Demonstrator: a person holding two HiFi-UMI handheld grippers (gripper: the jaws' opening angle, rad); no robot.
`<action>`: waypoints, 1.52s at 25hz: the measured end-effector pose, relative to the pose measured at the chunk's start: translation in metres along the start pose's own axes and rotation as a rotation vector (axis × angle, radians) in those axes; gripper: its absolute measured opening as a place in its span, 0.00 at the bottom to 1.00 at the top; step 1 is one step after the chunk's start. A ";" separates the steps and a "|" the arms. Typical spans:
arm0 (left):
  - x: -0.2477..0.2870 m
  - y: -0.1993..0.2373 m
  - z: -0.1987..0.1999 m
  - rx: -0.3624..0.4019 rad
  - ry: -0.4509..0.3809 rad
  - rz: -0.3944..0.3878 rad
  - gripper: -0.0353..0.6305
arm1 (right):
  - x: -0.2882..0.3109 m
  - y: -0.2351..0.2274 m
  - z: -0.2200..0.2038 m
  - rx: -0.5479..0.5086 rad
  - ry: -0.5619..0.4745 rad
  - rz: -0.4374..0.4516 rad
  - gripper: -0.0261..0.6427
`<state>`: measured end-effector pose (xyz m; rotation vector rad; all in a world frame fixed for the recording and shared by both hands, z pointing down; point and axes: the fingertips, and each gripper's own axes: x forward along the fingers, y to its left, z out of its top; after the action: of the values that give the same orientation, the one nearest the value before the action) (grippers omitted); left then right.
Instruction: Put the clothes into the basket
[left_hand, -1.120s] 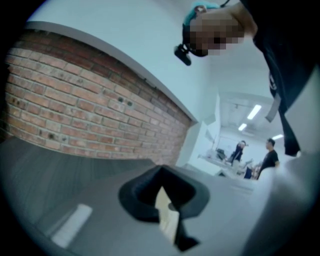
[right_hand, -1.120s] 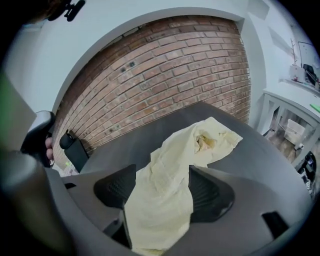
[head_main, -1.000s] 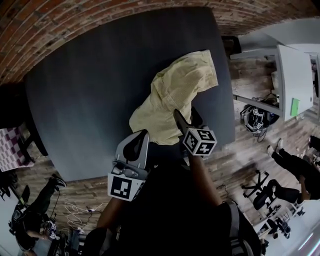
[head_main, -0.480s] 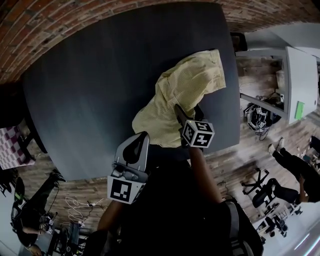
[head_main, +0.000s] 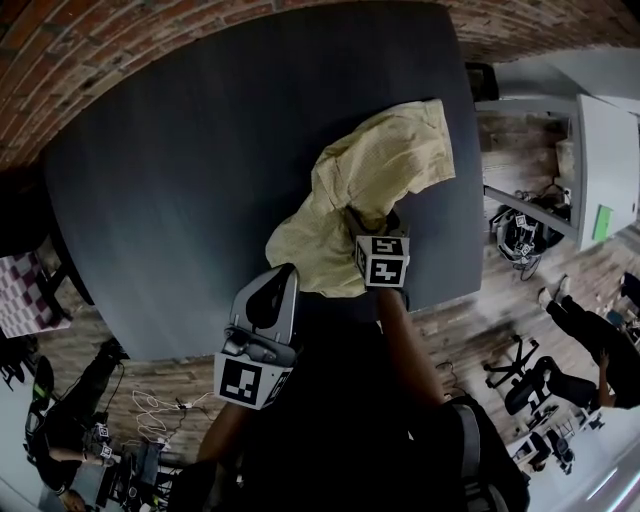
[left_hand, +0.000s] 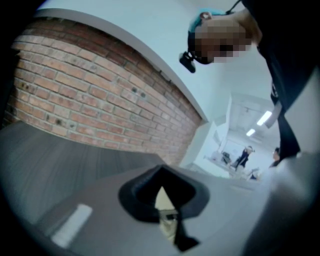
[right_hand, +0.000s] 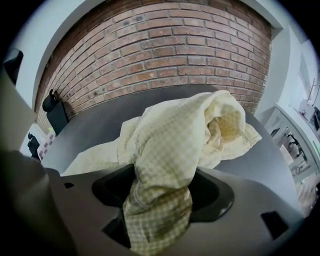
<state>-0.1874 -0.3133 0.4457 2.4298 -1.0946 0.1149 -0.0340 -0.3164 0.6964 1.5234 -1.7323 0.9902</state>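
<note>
A pale yellow checked garment (head_main: 370, 185) lies crumpled on the dark grey table (head_main: 180, 180), towards its right side. My right gripper (head_main: 372, 222) points steeply down onto the near part of it. Its jaws have just been opening and stand wide, with a raised fold of the cloth (right_hand: 170, 150) filling the gap between them; my right gripper (right_hand: 160, 200) looks open around it. My left gripper (head_main: 283, 272) hovers at the table's near edge, left of the garment, jaws together and empty. In the left gripper view a sliver of the yellow cloth (left_hand: 163, 202) shows past the jaws (left_hand: 161, 176). No basket is in view.
A brick wall (head_main: 120, 50) runs behind the table. A white desk (head_main: 600, 150) and a bag (head_main: 520, 240) stand on the wood floor at the right, with a seated person (head_main: 590, 340) and an office chair (head_main: 530, 385) nearer. Cables (head_main: 150, 415) lie at lower left.
My right gripper has come down and away from me onto the garment's near fold. The left gripper has hardly moved.
</note>
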 end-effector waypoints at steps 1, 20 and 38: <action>0.000 -0.002 -0.001 -0.005 0.005 0.003 0.06 | -0.001 -0.001 -0.001 -0.008 0.004 0.000 0.53; -0.023 -0.021 -0.003 0.011 0.003 0.014 0.06 | -0.025 0.024 -0.009 -0.044 -0.014 0.119 0.22; -0.057 -0.042 0.005 0.044 -0.035 0.027 0.06 | -0.101 0.043 0.001 -0.043 -0.170 0.194 0.21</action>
<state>-0.1963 -0.2524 0.4106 2.4653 -1.1516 0.1062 -0.0626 -0.2622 0.6052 1.4691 -2.0396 0.9328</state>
